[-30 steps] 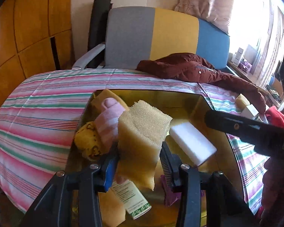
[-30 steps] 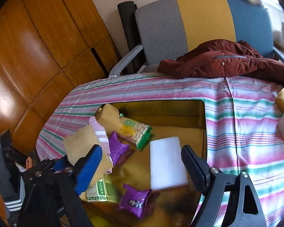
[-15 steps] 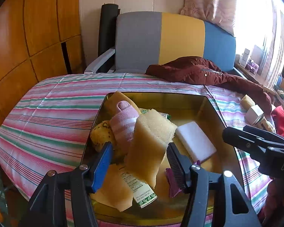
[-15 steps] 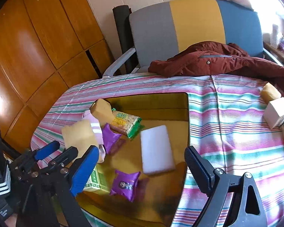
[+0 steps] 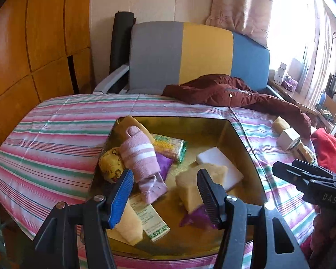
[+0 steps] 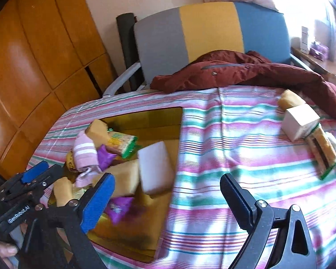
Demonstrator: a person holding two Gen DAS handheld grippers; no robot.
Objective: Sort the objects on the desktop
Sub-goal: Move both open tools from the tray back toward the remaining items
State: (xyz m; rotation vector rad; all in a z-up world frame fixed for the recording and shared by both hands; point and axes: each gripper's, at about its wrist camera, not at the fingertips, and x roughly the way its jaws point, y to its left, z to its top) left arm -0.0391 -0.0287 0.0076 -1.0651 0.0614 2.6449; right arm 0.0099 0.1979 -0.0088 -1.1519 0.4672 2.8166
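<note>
A: Yellow sponge (image 5: 201, 187) lies in the gold tray (image 5: 190, 123), centre of the left view, leaning on the white block (image 5: 219, 168). Left tool (image 5: 165, 192) gapes, holding nothing.

B: And the right tool (image 6: 165, 204)?

A: Spread wide, empty. I'd send it toward the white box (image 6: 300, 123), right edge of its frame on the striped desk (image 6: 223, 145); approach low, straddle it squarely.

A home room is shown: an upholstered armchair (image 5: 197, 53), a curtained window (image 5: 241, 6), wood-panelled walls (image 5: 33, 44), a jacket (image 6: 235, 71) draped.
</note>
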